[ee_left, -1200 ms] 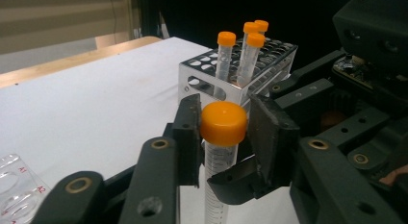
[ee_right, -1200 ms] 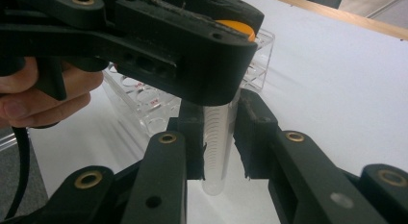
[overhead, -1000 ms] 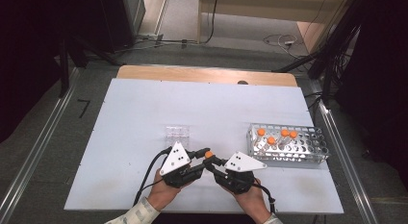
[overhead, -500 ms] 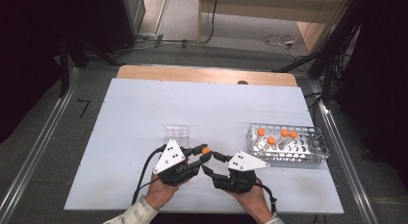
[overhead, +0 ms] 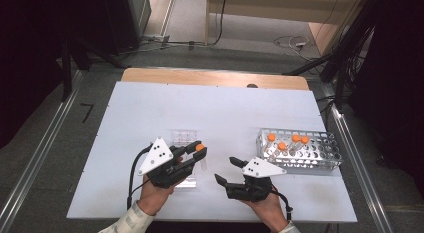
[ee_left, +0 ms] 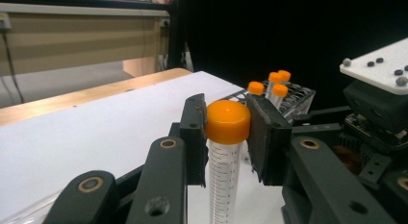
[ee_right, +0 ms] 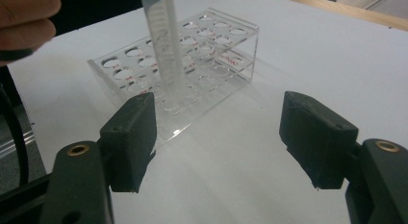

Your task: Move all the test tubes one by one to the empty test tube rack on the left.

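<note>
- White counter on a wooden bench, dark lab room behind, cables on the floor at the top of the high view.
- Your left gripper sits lower centre-left of the high view, its fingers pinched on the orange cap of the tube; the grip is just under the cap top.
- Tube hangs roughly upright, long axis vertical, with its lower end down among the holes of the clear acrylic rack, as the right gripper view shows. Can't tell whether the tip is seated in a hole or just above one.
- Your right gripper is lower centre of the high view. Its jaws have just been opening, fingers spread, nothing between them.
- From the right fingers, the tube stands ahead and slightly left, near but apart.
- Metal rack with four more orange-capped tubes sits centre-right, well apart from the held tube.
- Judgement: left hand owns this move. Keep the axis plumb over the chosen hole; a tilt would catch the rim of the clear rack.
</note>
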`<action>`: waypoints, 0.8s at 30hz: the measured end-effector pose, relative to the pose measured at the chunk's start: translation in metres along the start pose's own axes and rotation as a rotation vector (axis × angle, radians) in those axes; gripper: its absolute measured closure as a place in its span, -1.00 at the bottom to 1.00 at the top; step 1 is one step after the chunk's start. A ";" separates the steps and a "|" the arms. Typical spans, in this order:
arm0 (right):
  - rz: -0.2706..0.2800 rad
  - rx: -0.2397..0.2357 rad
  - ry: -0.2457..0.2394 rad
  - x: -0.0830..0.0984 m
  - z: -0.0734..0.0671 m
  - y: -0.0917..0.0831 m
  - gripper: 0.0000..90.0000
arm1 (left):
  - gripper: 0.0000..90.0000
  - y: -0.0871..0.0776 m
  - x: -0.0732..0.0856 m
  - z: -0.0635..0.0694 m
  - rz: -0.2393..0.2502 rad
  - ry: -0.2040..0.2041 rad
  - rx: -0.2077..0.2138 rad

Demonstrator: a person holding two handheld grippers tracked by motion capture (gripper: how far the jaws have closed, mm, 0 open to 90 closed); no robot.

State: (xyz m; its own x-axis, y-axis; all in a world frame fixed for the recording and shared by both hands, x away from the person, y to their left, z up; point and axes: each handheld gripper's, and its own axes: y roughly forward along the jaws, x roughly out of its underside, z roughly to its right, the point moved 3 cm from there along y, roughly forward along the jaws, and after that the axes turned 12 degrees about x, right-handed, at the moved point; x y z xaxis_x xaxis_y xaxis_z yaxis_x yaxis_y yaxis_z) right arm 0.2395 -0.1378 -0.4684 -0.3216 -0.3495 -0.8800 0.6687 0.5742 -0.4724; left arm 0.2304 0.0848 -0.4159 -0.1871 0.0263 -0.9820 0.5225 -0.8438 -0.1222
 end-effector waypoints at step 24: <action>-0.004 0.019 0.013 0.005 0.008 -0.003 -0.42 | 0.55 -0.014 0.015 -0.010 -0.069 0.040 -0.096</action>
State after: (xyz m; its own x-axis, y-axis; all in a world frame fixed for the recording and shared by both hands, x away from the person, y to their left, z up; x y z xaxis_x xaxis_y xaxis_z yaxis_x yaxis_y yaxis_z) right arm 0.2412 -0.1475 -0.4707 -0.3323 -0.3421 -0.8790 0.6801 0.5588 -0.4746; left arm 0.2289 0.1030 -0.4299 -0.1934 0.1053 -0.9754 0.5869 -0.7843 -0.2011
